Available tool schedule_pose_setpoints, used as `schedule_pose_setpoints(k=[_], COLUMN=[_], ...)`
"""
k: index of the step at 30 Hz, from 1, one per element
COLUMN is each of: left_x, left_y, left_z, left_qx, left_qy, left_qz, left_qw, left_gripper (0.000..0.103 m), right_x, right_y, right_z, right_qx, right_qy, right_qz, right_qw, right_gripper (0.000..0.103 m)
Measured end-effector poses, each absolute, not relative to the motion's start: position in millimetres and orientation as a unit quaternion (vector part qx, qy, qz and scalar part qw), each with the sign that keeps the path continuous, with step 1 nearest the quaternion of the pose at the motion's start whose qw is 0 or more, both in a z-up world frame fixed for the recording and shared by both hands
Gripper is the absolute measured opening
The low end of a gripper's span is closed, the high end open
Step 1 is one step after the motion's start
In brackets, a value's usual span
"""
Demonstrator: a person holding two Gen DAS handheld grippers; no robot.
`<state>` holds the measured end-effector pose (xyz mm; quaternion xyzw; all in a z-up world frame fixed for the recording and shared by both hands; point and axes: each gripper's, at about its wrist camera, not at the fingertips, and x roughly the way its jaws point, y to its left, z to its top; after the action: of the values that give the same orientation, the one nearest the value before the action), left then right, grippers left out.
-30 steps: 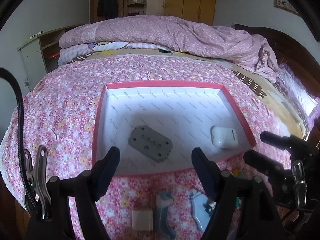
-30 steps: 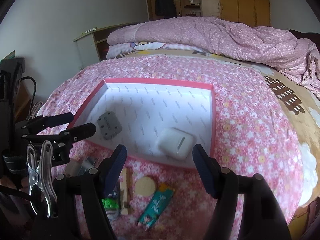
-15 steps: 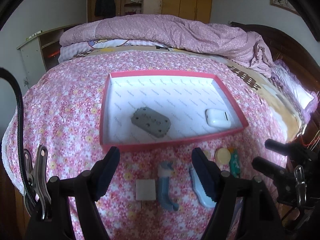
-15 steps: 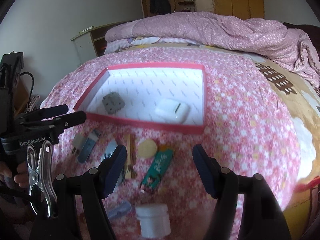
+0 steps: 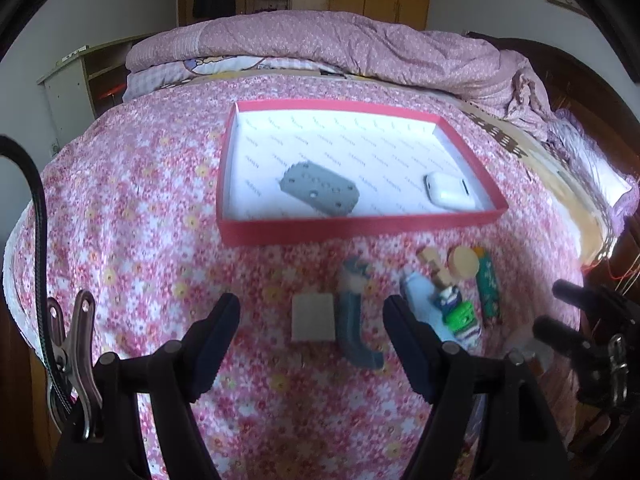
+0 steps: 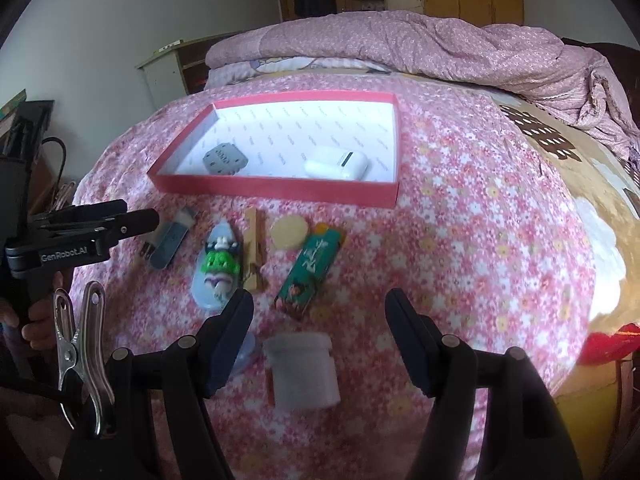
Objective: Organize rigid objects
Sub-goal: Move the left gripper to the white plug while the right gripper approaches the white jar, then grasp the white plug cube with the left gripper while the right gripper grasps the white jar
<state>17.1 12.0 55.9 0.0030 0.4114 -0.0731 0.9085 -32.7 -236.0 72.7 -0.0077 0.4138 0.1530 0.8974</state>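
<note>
Sitting in the red tray [image 5: 360, 226] you've already got a grey block [image 5: 319, 193] and white earbud case [image 5: 450, 192] — the rest lies loose on the bed just in front. Both sets of jaws hang apart, empty. Grabbing the white jar [image 6: 302, 372] on that soft quilt could tip it or snag fabric.

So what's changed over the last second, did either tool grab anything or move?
Both tools drew back from the red-rimmed white tray, so the loose items on the pink floral bedspread came into view. The left tool and right tool took hold of nothing; both are open and empty. The grey perforated block and white earbud case stayed put in the tray.
</note>
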Motion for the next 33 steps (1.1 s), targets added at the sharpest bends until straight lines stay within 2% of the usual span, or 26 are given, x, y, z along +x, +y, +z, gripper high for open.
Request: schedule_pose_setpoints(k=[13,14,18,20,26,31,33], left_x=[1,1,5,10,21,22,20], left_y=[19,20,21,23,21,16,14], left_z=[43,42,39,37,25,19,19], left_qx=[0.018,0.017,0.011,0.006,0.018,0.041,0.045], left_qy=[0.402,0.401,0.4,0.405,0.412,0.403,0.397], left_qz=[-0.08,-0.081,-0.08,-0.078,-0.071,-0.064,-0.068], left_qw=[0.912,0.913,0.913,0.911,0.908,0.912,0.914], left_gripper=[0.077,0.075,0.049,0.045,0.045,0.044,0.026], right_x=[-48,-48,-45,-42,-49,-52,-53], right_y=[-231,-232,-235,-238,-231,-219,-218], right_z=[57,55,41,32,29,24,24], right_qx=[-0.012,-0.01,0.0,0.005,-0.024,-0.061,-0.063], right_qy=[0.438,0.441,0.458,0.473,0.453,0.442,0.442], right_qz=[0.16,0.159,0.148,0.139,0.132,0.128,0.127], right_qw=[0.884,0.883,0.877,0.87,0.881,0.886,0.886], right_gripper=[0.07,0.07,0.07,0.07,0.07,0.079,0.079])
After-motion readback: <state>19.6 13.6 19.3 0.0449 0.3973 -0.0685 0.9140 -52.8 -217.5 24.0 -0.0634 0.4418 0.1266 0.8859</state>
